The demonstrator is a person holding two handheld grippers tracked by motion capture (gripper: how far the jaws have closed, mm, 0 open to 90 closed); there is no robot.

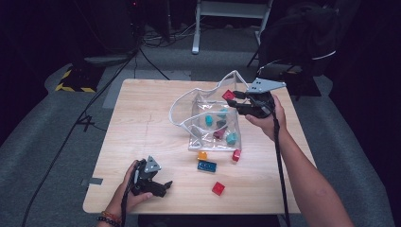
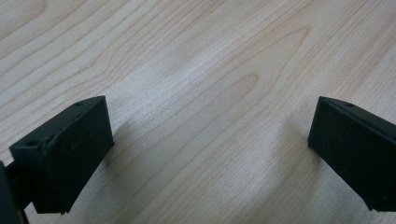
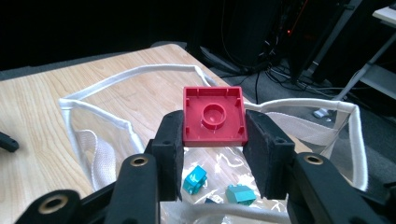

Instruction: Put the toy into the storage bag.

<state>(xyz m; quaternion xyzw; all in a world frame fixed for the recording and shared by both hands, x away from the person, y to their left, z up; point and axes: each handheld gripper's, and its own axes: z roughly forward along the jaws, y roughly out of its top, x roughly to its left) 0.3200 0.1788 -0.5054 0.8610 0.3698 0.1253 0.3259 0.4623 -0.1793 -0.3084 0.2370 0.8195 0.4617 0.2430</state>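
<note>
Pinching a red block (image 3: pixel 214 116) in the right hand-held gripper (image 3: pixel 213 140) above the open clear bag (image 3: pixel 116 121), resting the left hand-held gripper (image 2: pixel 210 140), jaws spread, on the bare tabletop (image 2: pixel 196 60).

Bag (image 1: pixel 208 101) mouth open upward, white rim (image 3: pixel 121 74) spread wide, room to drop in from above; right gripper (image 1: pixel 236 100) with red brick (image 3: pixel 214 116) sits over the rim's right side. Bag floor partly taken by teal bricks (image 3: pixel 194 179). Loose bricks (image 1: pixel 206 165) cluster just in front of the bag. Left half of table (image 1: pixel 137 123) bare; left gripper (image 2: pixel 210 149) jaws wide apart over bare wood.
</note>
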